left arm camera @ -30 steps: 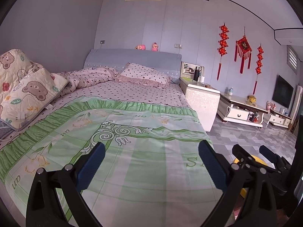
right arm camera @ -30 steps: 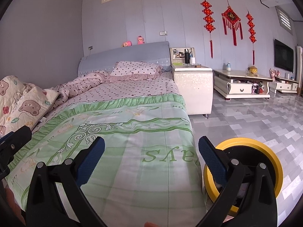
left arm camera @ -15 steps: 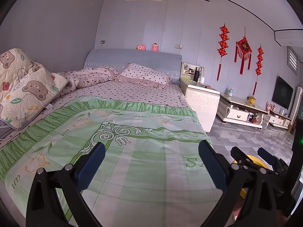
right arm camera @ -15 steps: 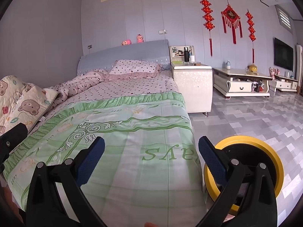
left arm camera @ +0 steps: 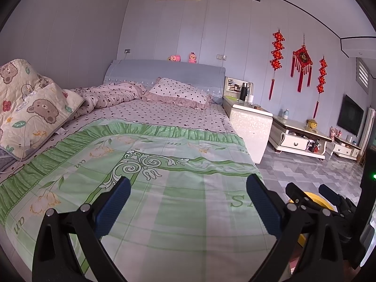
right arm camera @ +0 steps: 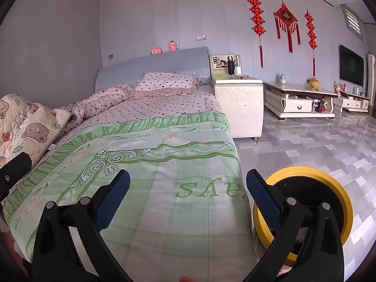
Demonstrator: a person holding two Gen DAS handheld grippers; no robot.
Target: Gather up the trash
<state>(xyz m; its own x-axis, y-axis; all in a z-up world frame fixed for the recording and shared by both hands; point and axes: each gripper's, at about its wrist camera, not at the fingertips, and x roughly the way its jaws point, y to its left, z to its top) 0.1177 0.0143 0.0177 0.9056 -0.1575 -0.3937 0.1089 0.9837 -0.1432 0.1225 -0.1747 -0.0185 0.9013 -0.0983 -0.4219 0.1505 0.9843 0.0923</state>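
While both hover over the green bedspread (left arm camera: 164,199), left claw (left arm camera: 188,208) agape, right claw (right arm camera: 188,199) agape, yellow-rimmed bin (right arm camera: 329,178) beside bed.

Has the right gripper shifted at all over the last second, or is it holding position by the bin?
Yes, slightly. In the right wrist view the yellow-rimmed bin and bedside cabinet sit a little lower and further right, so the right gripper has turned slightly up and leftward.

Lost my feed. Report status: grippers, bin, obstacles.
Left gripper open, empty, over green patterned bedspread. Right gripper open, empty. Round yellow-rimmed trash bin on floor beside bed. No trash seen; nothing blocking.
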